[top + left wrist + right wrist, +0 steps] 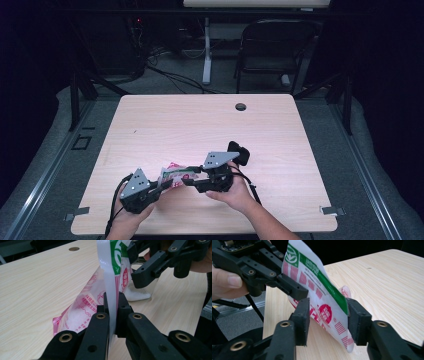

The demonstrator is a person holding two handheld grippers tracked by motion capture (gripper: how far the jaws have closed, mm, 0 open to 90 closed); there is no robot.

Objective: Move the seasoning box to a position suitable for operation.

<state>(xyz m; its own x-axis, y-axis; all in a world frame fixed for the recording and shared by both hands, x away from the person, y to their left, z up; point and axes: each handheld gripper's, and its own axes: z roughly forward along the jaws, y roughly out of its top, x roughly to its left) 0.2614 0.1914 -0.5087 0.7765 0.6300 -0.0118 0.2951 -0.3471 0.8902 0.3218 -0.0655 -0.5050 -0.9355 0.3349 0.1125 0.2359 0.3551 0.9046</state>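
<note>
The printed plastic bag point(176, 175) is off the worktop point(200, 125) for most of its length: you have it strung between your two tools above the near edge, with only its lower, pink-printed end drooping toward the wood. It is a white pouch with red and green print, and white grains show through its clear part in the left gripper view.

Your left tool point(113, 312) has the lifting done. Its jaws are pressed together on the white sealed strip point(110, 285) at the bag's edge, and the film runs straight up out of the pinch, so that hold looks firm.

Your right tool point(327, 315) has not taken hold. Its jaws stand wide apart on either side of the bag's green-banded edge point(329, 287), the film passing between them; the far jaw sits right at that edge, but neither pad presses it as far as you can see.

So, by my reading, the pickup and the first grip are finished. What is left is to close the right tool on the bag and then do whatever the two-handed hold is for, likely pulling the seal open or repositioning the pouch. A black object point(240, 152) lies on the worktop just beyond your right hand.
</note>
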